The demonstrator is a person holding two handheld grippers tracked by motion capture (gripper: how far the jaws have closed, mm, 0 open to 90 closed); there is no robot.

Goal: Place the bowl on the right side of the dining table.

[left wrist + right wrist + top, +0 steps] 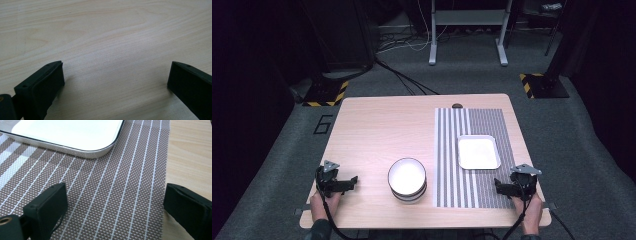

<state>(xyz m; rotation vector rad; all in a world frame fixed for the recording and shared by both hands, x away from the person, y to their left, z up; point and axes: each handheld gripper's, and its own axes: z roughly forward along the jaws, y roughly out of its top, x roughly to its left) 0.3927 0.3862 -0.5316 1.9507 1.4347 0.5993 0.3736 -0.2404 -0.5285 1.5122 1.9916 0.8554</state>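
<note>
A stack of white bowls [407, 178] with dark rims stands on the wooden table [382, 130] near its front middle. A white rectangular tray [478, 151] [67, 132] lies on a striped grey placemat [472, 160] [112, 195] at the right. My left gripper [354, 181] [115, 75] rests near the front left corner, open over bare wood, left of the bowls. Resting on the placemat's front right corner is my right gripper [497, 185] [115, 202], open, with nothing between its jaws and the tray just beyond them.
A small dark round object [457, 105] sits at the table's far edge. Beyond the table are a grey carpet, cables and the legs of a white stand [467, 35]. Bare wood spreads over the left half of the table.
</note>
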